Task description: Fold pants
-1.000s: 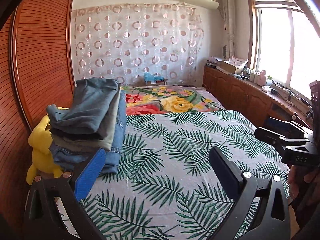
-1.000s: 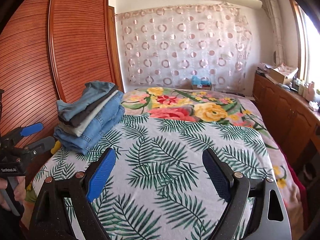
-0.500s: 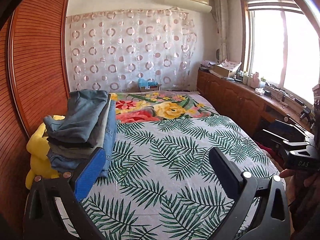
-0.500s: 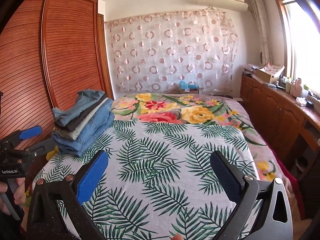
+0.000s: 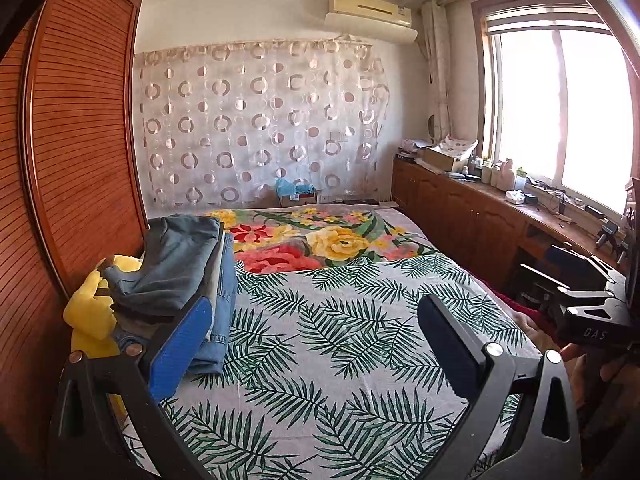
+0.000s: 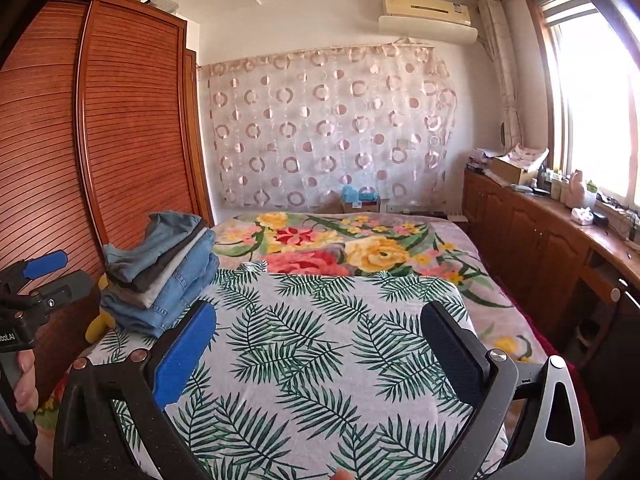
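Left wrist view: left gripper (image 5: pixel 316 344) stood wide apart, nothing between the jaws. Black plastic frame, round metal bolts, flat pads, the left one bright blue (image 5: pixel 180 354), the right dark and finely textured. Below it lay the bed (image 5: pixel 344 344), covered in a smooth pale sheet printed with green palm fronds; a plush floral blanket (image 5: pixel 320 240) in red and yellow covered the far end. Folded pants stack (image 5: pixel 180 276) sat on the bed's left edge, next to the slatted wooden wardrobe (image 5: pixel 80 160): soft denim and grey layers, top pair rumpled, edges uneven. A yellow plush toy (image 5: pixel 90 312) was wedged between stack and wardrobe. Right gripper's black body showed at the right edge, a hand (image 5: pixel 580 364) under it.

Right wrist view: right gripper (image 6: pixel 320 348) was spread wide too, empty, same blue pad on the left and dark pad on the right. Pants stack (image 6: pixel 160 272) was far left on the bed (image 6: pixel 320 360), well apart from the jaws. Left gripper's blue-tipped finger (image 6: pixel 42 263) poked in at the left edge, held by a hand (image 6: pixel 24 376). Sheer curtain with ring pattern (image 6: pixel 328 132) hung on the far wall, boxy air conditioner (image 6: pixel 428 14) above it, wooden cabinets (image 6: pixel 532 236) along the right under the window.
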`<state>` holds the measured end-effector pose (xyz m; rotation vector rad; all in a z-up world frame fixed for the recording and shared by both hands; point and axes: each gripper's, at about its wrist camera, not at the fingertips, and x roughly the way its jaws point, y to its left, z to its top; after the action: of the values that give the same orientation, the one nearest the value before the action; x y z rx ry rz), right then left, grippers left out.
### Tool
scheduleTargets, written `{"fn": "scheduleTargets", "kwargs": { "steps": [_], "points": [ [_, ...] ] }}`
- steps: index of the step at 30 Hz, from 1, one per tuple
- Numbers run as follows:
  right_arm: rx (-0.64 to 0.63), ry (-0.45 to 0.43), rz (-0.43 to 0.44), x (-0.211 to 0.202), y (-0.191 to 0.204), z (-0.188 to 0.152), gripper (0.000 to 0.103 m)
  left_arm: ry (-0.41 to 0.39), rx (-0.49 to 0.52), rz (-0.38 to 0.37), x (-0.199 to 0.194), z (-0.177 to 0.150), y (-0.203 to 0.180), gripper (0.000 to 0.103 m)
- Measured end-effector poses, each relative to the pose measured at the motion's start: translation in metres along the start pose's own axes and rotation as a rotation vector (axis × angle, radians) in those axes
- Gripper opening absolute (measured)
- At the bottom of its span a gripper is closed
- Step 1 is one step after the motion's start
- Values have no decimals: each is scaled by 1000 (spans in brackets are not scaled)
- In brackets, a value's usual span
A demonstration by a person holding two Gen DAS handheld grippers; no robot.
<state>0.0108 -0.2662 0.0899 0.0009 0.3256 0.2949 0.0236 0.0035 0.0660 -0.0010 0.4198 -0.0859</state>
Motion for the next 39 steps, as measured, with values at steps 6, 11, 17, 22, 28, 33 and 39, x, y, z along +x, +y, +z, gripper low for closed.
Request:
{"fn": "scheduleTargets", "kwargs": {
  "steps": [6, 11, 17, 22, 28, 33, 39],
  "points": [
    [-5, -23, -4, -6, 1, 1, 102, -16, 2, 1, -5, 4, 0, 103],
    [-6, -43, -7, -8, 0, 1, 102, -26, 3, 10, -9, 7, 2, 103],
    [-12, -65, -19, -8, -1, -1, 102, -32, -4, 24, -12, 6, 8, 103],
    [-12, -72, -16, -6, -3, -5, 102, -34, -8, 31, -14, 6, 11, 103],
    [-15, -69, -15, -4, -2, -6, 102, -35, -11, 33, -14, 6, 13, 103],
    [-16, -69, -15, -4, -1, -6, 102, -35, -10, 32, -14, 6, 14, 103],
    [-19, -67, -12, -5, -4, -6, 102, -36, -10, 33, -14, 6, 14, 103]
  ]
}}
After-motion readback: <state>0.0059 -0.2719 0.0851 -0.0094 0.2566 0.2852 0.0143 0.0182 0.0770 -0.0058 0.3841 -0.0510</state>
